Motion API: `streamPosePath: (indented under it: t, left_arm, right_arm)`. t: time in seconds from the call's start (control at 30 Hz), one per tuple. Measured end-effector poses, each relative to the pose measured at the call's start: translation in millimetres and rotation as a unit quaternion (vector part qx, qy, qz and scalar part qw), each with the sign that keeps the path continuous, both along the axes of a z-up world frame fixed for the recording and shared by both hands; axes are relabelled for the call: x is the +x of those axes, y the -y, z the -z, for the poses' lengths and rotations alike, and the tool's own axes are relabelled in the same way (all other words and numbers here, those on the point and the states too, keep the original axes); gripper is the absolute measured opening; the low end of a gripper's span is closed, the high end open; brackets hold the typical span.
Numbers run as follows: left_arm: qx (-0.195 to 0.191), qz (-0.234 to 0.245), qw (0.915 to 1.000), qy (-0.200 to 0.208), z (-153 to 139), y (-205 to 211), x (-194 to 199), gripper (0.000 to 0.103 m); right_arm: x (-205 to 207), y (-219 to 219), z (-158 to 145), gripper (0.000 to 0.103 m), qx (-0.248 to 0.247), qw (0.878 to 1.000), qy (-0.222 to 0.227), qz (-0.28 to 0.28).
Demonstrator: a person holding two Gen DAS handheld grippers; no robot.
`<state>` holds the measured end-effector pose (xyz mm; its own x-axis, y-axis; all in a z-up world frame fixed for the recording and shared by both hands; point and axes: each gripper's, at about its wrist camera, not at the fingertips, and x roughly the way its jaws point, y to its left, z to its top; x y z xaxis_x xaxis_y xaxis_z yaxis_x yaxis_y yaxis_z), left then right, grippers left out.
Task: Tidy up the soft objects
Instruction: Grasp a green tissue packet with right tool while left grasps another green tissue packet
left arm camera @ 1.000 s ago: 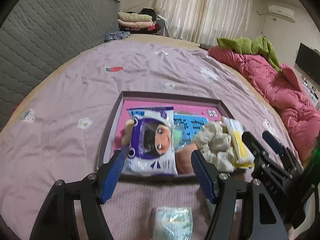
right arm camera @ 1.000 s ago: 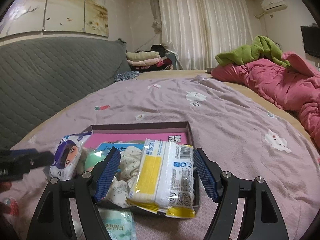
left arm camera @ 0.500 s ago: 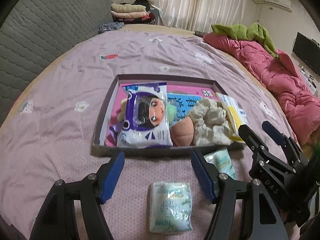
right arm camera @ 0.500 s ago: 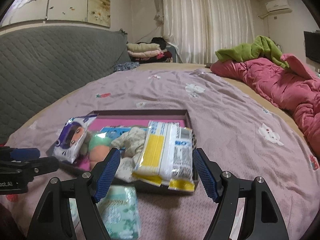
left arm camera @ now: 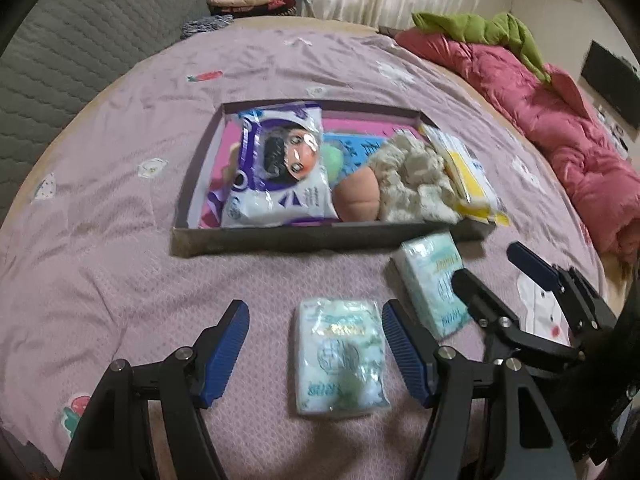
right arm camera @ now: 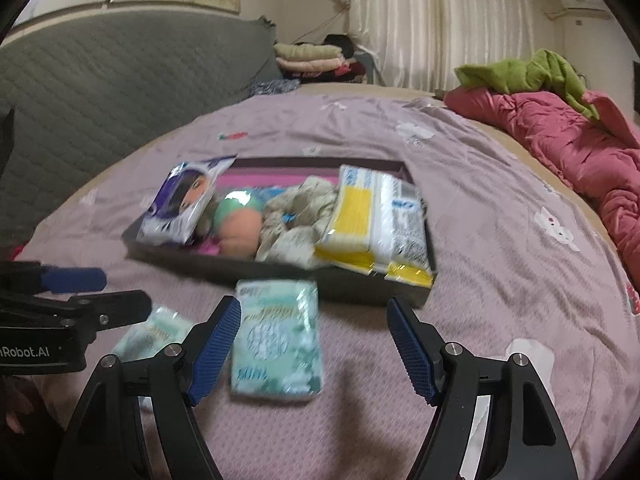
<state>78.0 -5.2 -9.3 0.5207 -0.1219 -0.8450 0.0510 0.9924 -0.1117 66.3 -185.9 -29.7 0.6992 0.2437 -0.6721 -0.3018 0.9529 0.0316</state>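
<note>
Two pale-green tissue packs lie before the box, one lengthwise ahead of each claw: near pack [left arm camera: 340, 356] between the parted left gripper [left arm camera: 316, 354], far pack [right arm camera: 278, 344] between the parted right gripper [right arm camera: 314, 346], both jaws empty.

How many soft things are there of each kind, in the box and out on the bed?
Green tissue packs on the bed: 2
Purple cartoon wipes pack: 1
Yellow tissue pack: 1
Cream fluffy cloth: 1
Orange and green plush toy: 1
Total: 6
</note>
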Motion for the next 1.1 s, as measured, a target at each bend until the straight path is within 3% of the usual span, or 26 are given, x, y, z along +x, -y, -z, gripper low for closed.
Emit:
streamPosePath:
  t: [0.2, 0.5, 0.97, 1.03, 1.1]
  left_arm:
    - [0.008, 0.018, 0.9992, -0.035, 10, 8, -3, 0.069]
    - [0.012, 0.027, 0.9973, -0.068, 24, 19, -4, 0.069]
    - [0.026, 0.009, 0.9936, -0.11, 56, 28, 12, 0.069]
    - [0.022, 0.01, 0.9933, -0.113, 59, 25, 14, 0.069]
    - [0.019, 0.01, 0.9933, -0.114, 60, 21, 16, 0.069]
  right_arm:
    - [1, -10, 22, 0.076, -0.025, 0.998, -0.045, -0.022]
    - [2, -22, 46, 0.076, -0.067, 0.995, -0.06, -0.042]
    - [11, -32, 59, 0.077, -0.109, 0.991, -0.036, -0.064]
    - [10, -34, 59, 0.075, -0.112, 0.991, -0.037, -0.068]
    - [9, -34, 59, 0.067, -0.11, 0.99, -0.037, -0.075]
